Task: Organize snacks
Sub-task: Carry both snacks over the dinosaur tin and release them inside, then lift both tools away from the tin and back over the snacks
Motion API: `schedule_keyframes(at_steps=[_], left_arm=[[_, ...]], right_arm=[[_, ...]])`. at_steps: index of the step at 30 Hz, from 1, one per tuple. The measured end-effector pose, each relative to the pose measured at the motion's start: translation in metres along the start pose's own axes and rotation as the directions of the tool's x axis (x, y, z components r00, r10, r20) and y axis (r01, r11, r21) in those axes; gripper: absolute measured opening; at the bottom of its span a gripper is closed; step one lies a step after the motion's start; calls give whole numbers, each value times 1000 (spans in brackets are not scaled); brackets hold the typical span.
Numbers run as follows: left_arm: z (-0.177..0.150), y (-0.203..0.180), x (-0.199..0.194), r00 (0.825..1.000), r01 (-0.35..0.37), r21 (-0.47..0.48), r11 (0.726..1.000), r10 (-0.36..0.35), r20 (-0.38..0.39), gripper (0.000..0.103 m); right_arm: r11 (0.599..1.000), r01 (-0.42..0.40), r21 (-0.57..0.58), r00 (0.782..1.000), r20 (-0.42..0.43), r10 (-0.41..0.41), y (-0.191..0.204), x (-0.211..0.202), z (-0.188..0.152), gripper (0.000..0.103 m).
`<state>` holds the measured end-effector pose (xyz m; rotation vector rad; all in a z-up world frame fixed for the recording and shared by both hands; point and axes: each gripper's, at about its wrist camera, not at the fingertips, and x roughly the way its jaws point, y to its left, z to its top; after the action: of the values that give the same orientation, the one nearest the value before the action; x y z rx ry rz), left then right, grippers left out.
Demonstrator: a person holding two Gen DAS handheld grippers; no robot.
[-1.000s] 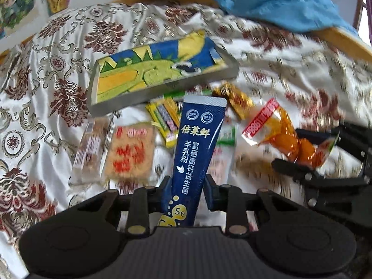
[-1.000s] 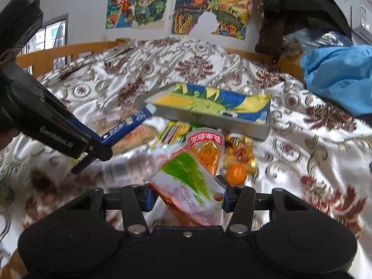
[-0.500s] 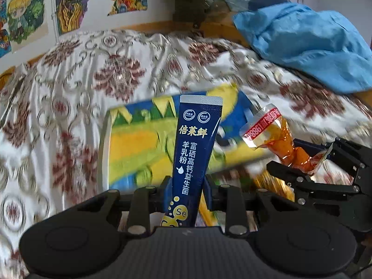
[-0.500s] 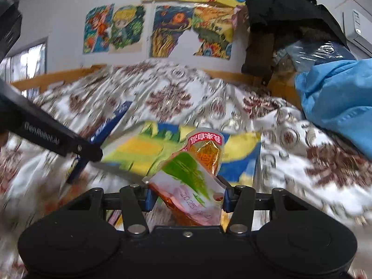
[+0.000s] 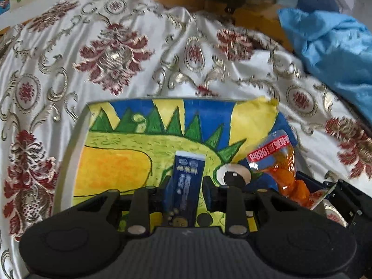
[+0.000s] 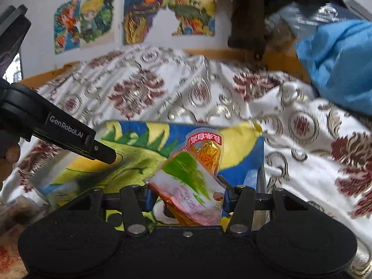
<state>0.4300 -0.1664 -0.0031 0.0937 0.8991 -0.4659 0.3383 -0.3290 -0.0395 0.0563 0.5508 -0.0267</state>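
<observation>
Left wrist view: left gripper (image 5: 184, 187) pinched on a dark blue sachet (image 5: 187, 181), gripped low down, presumably so the free end leads into the drop. Sachet upright in frame, long axis along the fingers, sealed pale end pointing away from the camera and over the painted tray (image 5: 79, 144). Tray resting on the flowered bedspread (image 5: 111, 53), its dinosaur picture facing up. At the right edge, right gripper (image 5: 309, 197) clamped on an orange snack pouch (image 5: 282, 165), red-banded end angled up and away, also over the tray.

Right wrist view: right gripper (image 6: 186, 197) closed on the same pouch (image 6: 197, 174), crumpled between the pads, green-and-white face toward the camera, long axis roughly along the fingers, leaning slightly right. Likely carried over the tray (image 6: 258, 153) for placing. Left gripper (image 6: 102, 152) reaching in from the left, also above the tray.
</observation>
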Motion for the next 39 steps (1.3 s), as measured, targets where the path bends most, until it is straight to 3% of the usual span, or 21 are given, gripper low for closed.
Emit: schedule_keyframes(at_steps=[7, 9, 10, 12, 13, 15, 21, 26, 32, 39], left_arm=[[-15, -16, 12, 999, -26, 22, 999, 27, -30, 31], [-18, -16, 8, 999, -36, 14, 999, 37, -20, 34], [-21, -16, 3, 999, -39, 10, 999, 39, -9, 37], [-25, -16, -9, 999, -50, 6, 999, 50, 22, 57], [-27, -15, -18, 997, -54, -1, 999, 54, 49, 61], [-32, -14, -36, 994, -51, -23, 998, 53, 99, 80], [-45, -10, -102, 971, -36, -75, 997, 52, 234, 98], [-64, -10, -160, 935, -25, -114, 993, 64, 350, 102], [-98, -17, -217, 902, -59, -112, 992, 101, 420, 103], [-154, -26, -269, 876, -100, -94, 991, 132, 464, 103]], right_arm=[[999, 12, 35, 999, -52, -10, -4, 8, -9, 56], [999, 7, 38, 999, -44, -5, -4, 3, -9, 67], [999, 5, 36, 1000, -31, -4, -3, -1, -7, 72], [1000, 0, 29, 1000, 8, 0, -2, -14, -4, 87], [1000, -7, 24, 1000, 29, 6, -2, -21, -2, 89], [1000, -18, 12, 998, 67, 17, 0, -36, 2, 95], [1000, 1, 5, 985, 171, -2, 4, -98, 18, 102], [1000, 20, 1, 967, 254, -19, 9, -161, 25, 102], [999, 34, 13, 945, 325, -36, 21, -235, 23, 102], [999, 38, 29, 935, 352, -46, 39, -305, -1, 102]])
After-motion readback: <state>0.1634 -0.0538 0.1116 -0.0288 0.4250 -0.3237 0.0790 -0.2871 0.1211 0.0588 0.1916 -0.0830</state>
